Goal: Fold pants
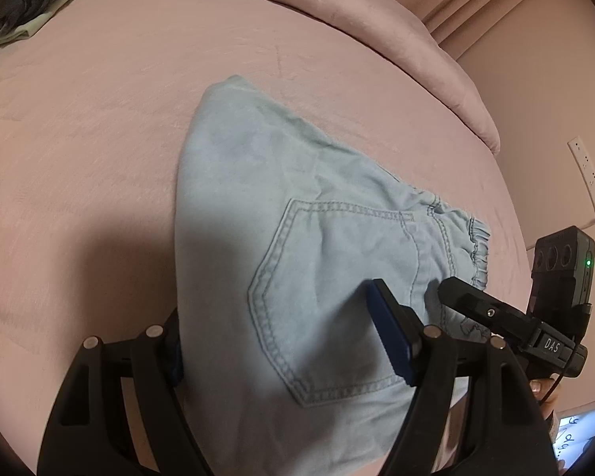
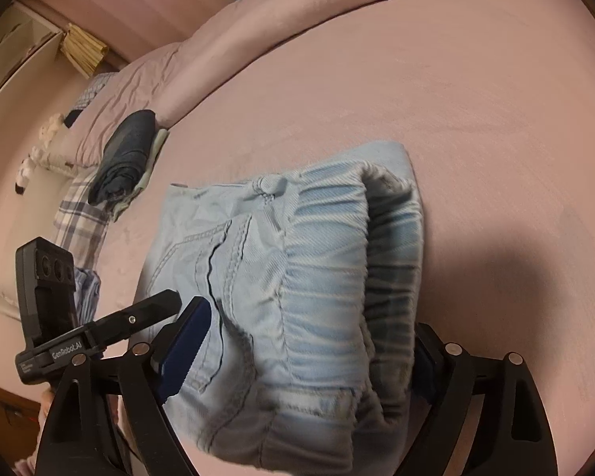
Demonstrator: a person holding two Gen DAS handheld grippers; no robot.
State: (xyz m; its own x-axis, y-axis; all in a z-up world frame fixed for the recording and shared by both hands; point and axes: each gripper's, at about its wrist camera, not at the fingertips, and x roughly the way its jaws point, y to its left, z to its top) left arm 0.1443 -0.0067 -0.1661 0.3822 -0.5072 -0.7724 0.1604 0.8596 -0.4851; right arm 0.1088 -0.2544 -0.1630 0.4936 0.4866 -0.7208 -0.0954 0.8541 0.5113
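pants (image 1: 297, 214) lie on the pink bed (image 1: 99, 139), light blue denim, already doubled over into a short bundle; back pocket (image 1: 329, 301) faces up.

left gripper (image 1: 275, 341): fingers spread wide, cloth running between them. one pad is hidden under the fabric edge, so you straddle the near end and do not pinch it.

right gripper (image 2: 297, 353): also spread, straddling the elastic waistband (image 2: 329, 277), which is thick with several stacked layers. no squeeze visible.

step in hand, as judged: late in the fold, either setting down the last fold or about to take both near corners for one more.

next move calls for: both jaws to close on all layers at once, or the under layer slips out; then lift and carry evenly.

orientation: long axis runs away from you, waistband end near the grippers, folded end pointing toward the duvet (image 1: 337, 4) at the far side.

a dark folded stack (image 2: 123, 154) sits well apart.
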